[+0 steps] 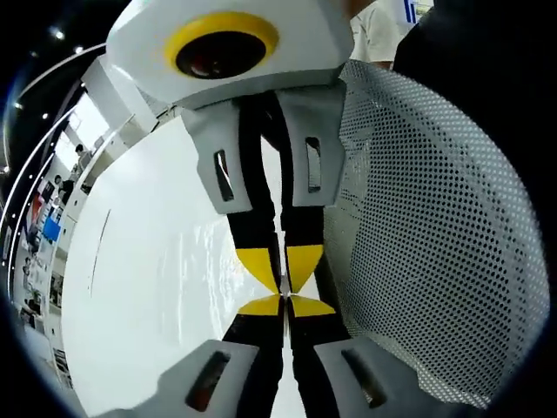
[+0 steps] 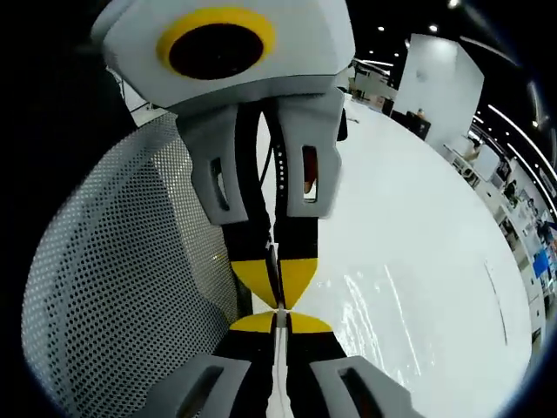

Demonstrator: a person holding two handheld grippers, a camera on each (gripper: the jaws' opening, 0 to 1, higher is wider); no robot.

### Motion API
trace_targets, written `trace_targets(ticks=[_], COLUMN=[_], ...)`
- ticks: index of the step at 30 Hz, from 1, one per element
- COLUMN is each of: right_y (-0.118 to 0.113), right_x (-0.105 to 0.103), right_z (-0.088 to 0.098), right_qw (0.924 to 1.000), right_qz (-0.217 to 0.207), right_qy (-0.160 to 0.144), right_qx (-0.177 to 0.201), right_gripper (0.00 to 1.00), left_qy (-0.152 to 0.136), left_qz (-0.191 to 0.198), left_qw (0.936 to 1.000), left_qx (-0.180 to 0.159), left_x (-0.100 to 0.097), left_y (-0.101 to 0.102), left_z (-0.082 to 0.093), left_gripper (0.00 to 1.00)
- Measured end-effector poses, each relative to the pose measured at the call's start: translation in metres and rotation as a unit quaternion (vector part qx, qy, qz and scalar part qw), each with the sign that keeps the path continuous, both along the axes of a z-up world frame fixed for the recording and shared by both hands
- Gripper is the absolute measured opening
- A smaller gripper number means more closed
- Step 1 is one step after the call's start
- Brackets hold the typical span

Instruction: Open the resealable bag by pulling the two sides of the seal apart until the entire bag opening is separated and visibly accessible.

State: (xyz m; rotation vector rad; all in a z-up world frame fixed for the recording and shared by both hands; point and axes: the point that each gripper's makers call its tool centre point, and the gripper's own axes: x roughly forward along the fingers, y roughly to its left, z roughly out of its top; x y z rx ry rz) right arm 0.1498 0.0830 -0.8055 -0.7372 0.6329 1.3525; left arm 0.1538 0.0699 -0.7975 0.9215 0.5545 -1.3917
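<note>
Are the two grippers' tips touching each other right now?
Touching. In the left gripper view, the left gripper meets the right gripper tip to tip, yellow pads against yellow pads, no gap.

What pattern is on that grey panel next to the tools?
The grey panel is dotted with small round holes, clearest in the left gripper view.

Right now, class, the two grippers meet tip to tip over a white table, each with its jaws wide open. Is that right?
Not quite: the jaws are shut, not open. In the right gripper view the left gripper and right gripper each pinch the thin pale edge of what is likely the bag. They do meet tip to tip over the white table.
</note>
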Motion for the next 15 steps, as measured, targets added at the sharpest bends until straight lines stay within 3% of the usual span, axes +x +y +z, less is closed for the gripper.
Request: trace_targets(ticks=[4, 15], right_y=[0.0010, 0.0026], right_x=[0.0000, 0.0034], right_z=[0.0004, 0.0045], right_qw=[1.0000, 1.0000], right_qz=[0.004, -0.005], right_qy=[-0.004, -0.005], right_qx=[-0.004, 0.004], right_gripper=[0.00, 0.00], left_qy=[-0.006, 0.005], left_qz=[-0.014, 0.000], left_qw=[0.9999, 0.9999], left_qx=[0.005, -0.010], left_x=[0.0003, 0.0039], left_y=[0.0010, 0.0060], left_z=[0.0005, 0.0055], left_gripper=[0.00, 0.00])
